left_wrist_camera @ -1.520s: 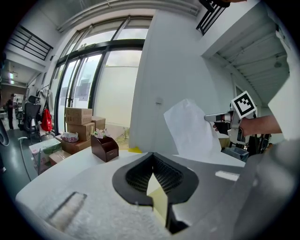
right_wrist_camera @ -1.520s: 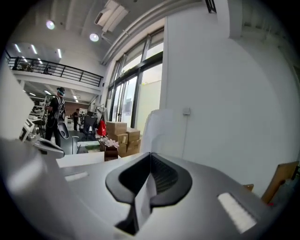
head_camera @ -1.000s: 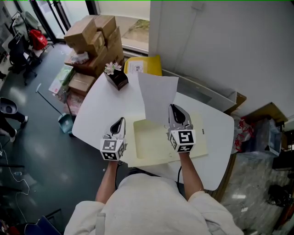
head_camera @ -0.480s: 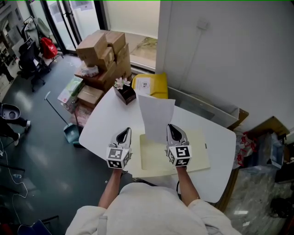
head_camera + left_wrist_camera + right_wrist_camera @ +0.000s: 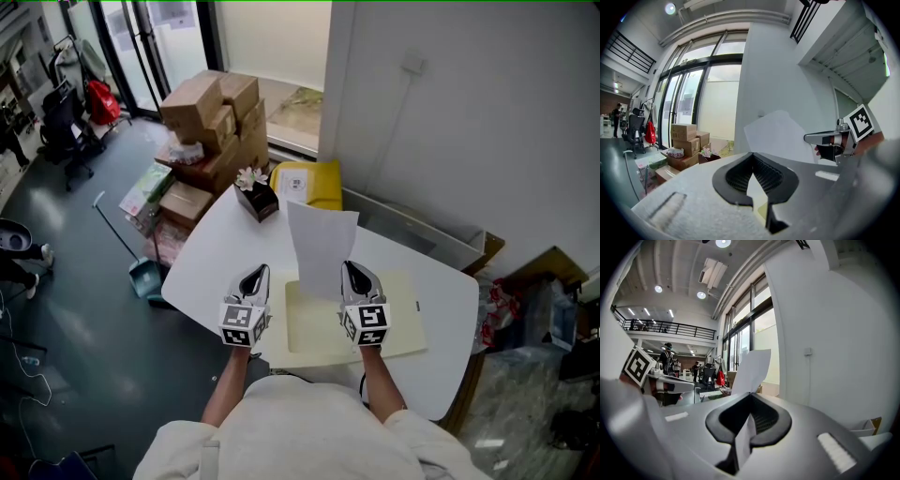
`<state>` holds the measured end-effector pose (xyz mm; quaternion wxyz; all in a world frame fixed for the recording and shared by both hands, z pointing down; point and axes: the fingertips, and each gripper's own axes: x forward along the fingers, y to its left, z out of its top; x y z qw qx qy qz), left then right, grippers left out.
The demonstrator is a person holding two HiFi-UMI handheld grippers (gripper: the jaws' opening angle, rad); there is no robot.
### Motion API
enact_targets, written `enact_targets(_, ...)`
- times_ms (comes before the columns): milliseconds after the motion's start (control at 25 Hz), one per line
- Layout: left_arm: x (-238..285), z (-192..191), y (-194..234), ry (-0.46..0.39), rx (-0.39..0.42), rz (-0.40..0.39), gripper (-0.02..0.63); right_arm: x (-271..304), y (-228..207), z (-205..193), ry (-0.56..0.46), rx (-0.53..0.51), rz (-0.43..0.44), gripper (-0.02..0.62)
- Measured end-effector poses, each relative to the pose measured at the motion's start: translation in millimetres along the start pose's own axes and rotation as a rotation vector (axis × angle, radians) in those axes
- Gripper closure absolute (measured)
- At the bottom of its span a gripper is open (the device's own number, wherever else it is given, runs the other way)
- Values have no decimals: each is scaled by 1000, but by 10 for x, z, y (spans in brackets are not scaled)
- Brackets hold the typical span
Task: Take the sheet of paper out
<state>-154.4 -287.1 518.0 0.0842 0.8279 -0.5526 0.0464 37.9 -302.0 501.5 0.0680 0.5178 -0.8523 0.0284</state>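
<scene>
At the far left, dark grey floor (image 5: 84,309) lies open beside the worktop (image 5: 225,248), with only a dustpan (image 5: 145,278) near its rounded corner. Stacked cardboard boxes (image 5: 211,108) crowd the far-left side, well apart from both grippers. The worktop is smooth and white with curved edges, and a bare strip runs along its left margin.

The left hand-held gripper (image 5: 252,275) hangs over that strip just beside the left edge of a pale yellow folder (image 5: 319,328). Its jaw tips meet, with nothing between the ribbed black pads. Beyond it, near the far edge, stands a small dark box of flowers (image 5: 255,199), with a glossy yellow package (image 5: 309,183) just behind.

The folder lies flat and matte, a broad rectangle reaching to the near edge of the worktop. Above its far side rises the sheet of paper (image 5: 322,246) — thin, white and unprinted on the side shown, lifted into the air and leaning away from the person. The right hand-held gripper (image 5: 353,270) is closed on the sheet's lower right part, and the paper passes between its pads and stands up past them.

To the right, more bare worktop runs to another rounded corner — and a plain white wall (image 5: 450,122) closes off the far side.
</scene>
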Motion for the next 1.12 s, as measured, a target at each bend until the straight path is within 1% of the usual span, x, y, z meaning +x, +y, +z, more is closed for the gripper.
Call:
enact_targets(240, -9, 15, -2, -11, 20, 11, 600, -18, -20, -29, 9, 10, 3, 592)
enact_targets(720, -6, 25, -55, -5, -1, 5, 600, -20, -58, 22, 0, 12, 4, 592)
enact_targets(960, 2, 13, -81, -1, 2, 2, 600, -37, -86, 9, 1, 12, 3, 594)
enact_targets(1120, 16, 20, -62, -7, 17, 8, 600, -37, -100, 13, 2, 12, 3, 592)
